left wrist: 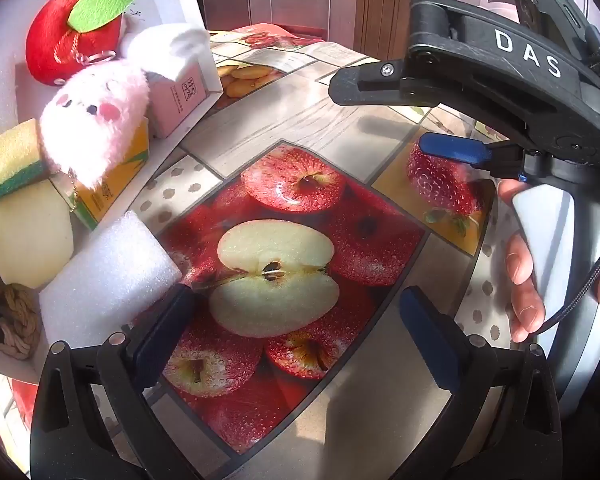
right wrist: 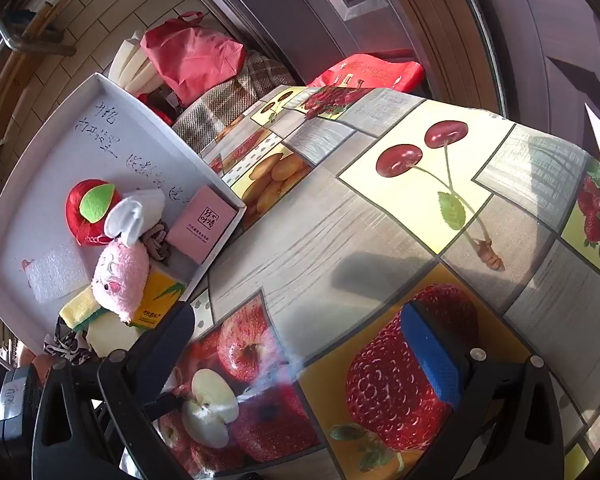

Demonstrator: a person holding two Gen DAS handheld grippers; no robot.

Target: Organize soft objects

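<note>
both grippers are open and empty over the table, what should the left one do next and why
Probably swing the left gripper left toward the white foam block and straddle it. Its jaws stand wide with nothing between them, and the block lies right beside its left finger, at the edge of the white tray, apart from the pink plush.
</note>
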